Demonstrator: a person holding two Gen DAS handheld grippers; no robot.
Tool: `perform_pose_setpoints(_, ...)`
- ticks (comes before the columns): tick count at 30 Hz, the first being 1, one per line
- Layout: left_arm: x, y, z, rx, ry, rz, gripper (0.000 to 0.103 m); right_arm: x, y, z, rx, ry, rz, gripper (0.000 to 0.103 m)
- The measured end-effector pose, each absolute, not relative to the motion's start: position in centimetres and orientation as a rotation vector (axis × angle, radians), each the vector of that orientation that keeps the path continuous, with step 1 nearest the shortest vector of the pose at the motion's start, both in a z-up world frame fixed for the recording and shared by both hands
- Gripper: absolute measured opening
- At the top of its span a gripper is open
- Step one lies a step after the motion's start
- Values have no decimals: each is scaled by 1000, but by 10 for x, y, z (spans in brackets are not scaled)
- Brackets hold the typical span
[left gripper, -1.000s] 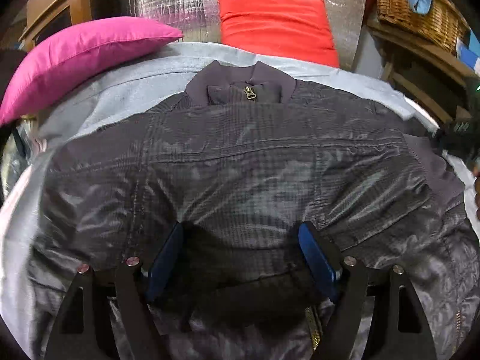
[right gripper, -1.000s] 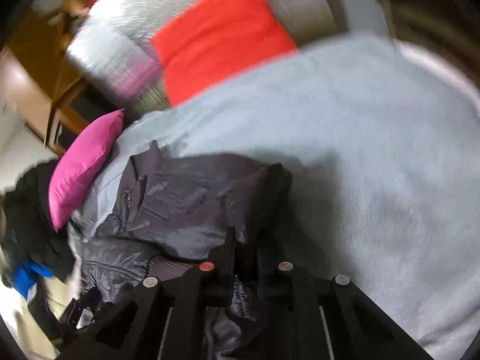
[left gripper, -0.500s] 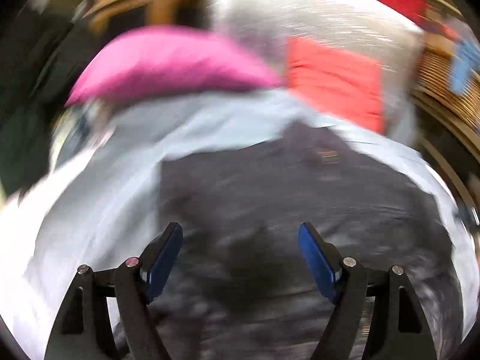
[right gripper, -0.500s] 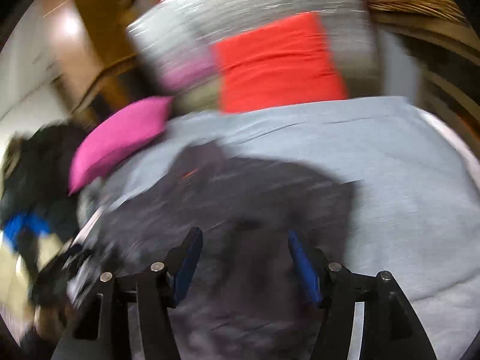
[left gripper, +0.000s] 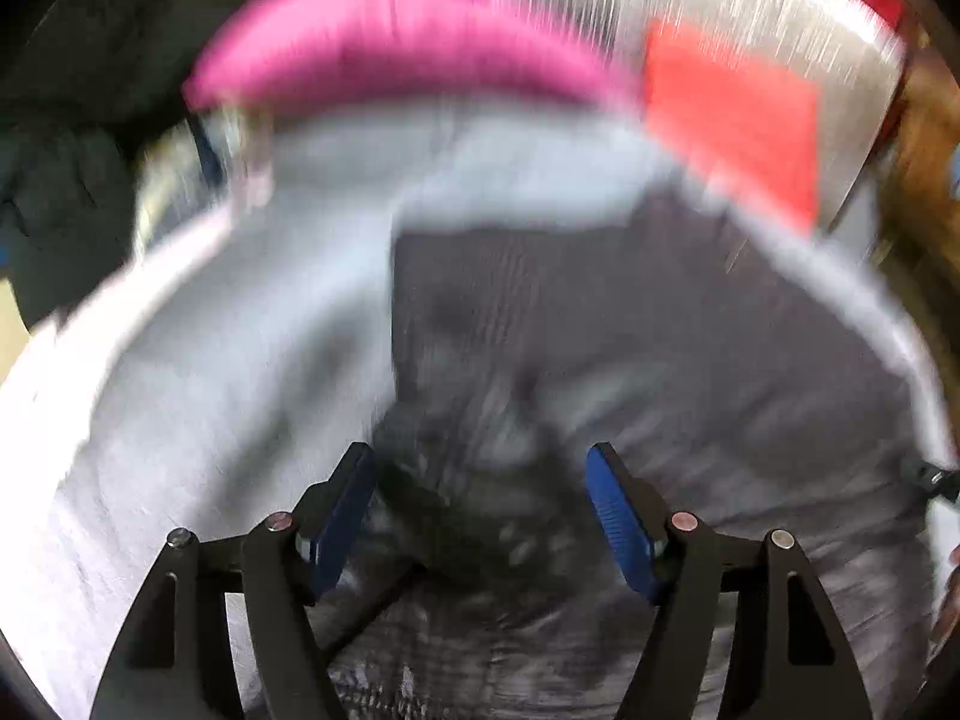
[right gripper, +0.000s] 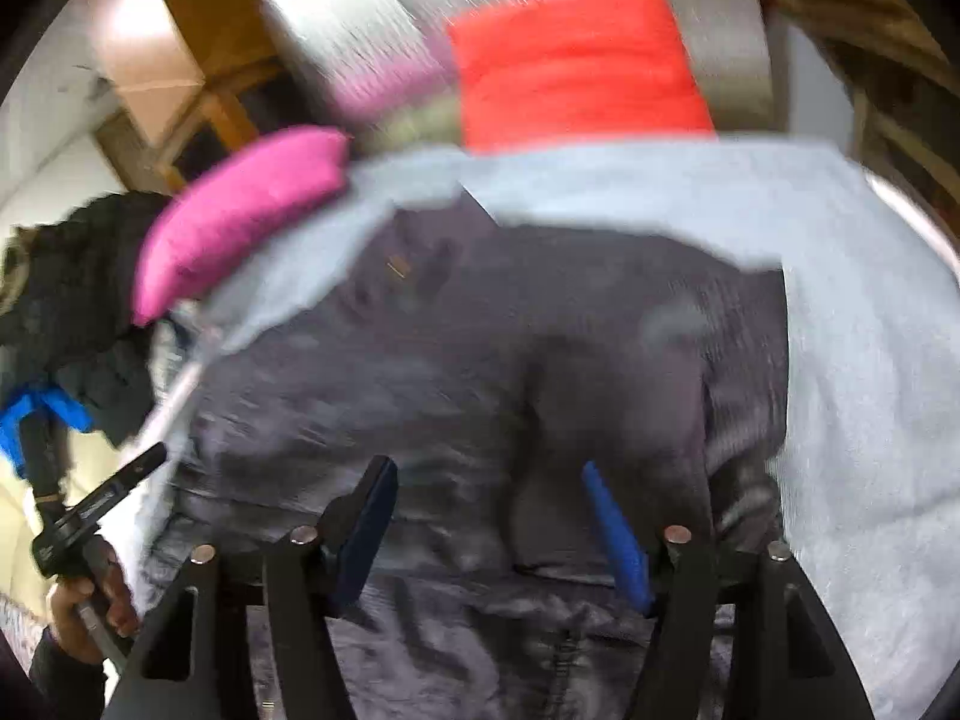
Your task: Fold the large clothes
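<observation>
A dark gray jacket lies spread on a light gray sheet. In the left wrist view the jacket fills the middle and right of the frame, and the sheet shows on the left and along the top edge of it. The picture is blurry.

The left gripper sits at the bottom of that view, pointing down at the jacket. Its blue pads stand wide apart and the jaws are closing a little. The jacket's left edge lies under the gap, but the pads do not pinch it.

In the right wrist view the jacket covers the middle of the frame, with its collar near the upper left. A folded-in part makes a darker lump in the middle right. The sheet fills the right side.

The right gripper is at the bottom, over the jacket. Its jaws are wide and opening. Cloth lies below the gap, but nothing is held.

At the lower left of this view a hand holds the handle of the other gripper.

A pink pillow lies at the upper left of the sheet. A red pillow leans at the top, against a shiny silver thing. Dark clothes are piled at the far left.
</observation>
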State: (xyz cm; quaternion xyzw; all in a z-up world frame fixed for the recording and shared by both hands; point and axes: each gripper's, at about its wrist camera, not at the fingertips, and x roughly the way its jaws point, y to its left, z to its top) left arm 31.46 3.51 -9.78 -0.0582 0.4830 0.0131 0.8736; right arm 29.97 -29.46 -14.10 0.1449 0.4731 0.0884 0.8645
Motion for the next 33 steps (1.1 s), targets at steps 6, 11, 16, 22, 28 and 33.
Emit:
perform_pose_setpoints(6,303,26,-63,-137,869,31,76,298,-269,-95,250,878,230,69)
perform_pose_setpoints(11,321,-29,-44,-91,815,-108,77,342,-237,-84,271,844,297,69)
perform_pose_setpoints(16,352,-62,-91,32,957,-101,77,388,-249,-132,382,986,245,69)
perform_pose_setpoints(22,328,-45,-66,19,878,-137,80,363,-263,-113,424,905,276,69)
perform_pose_setpoints(28,235,26,-23,-67,790,-155,83,245,-294,-67,418,798,325,72)
perform_pose_setpoints(33,137,100,-41,-179,841,-142,85,110,-346,-87,471,878,255,73)
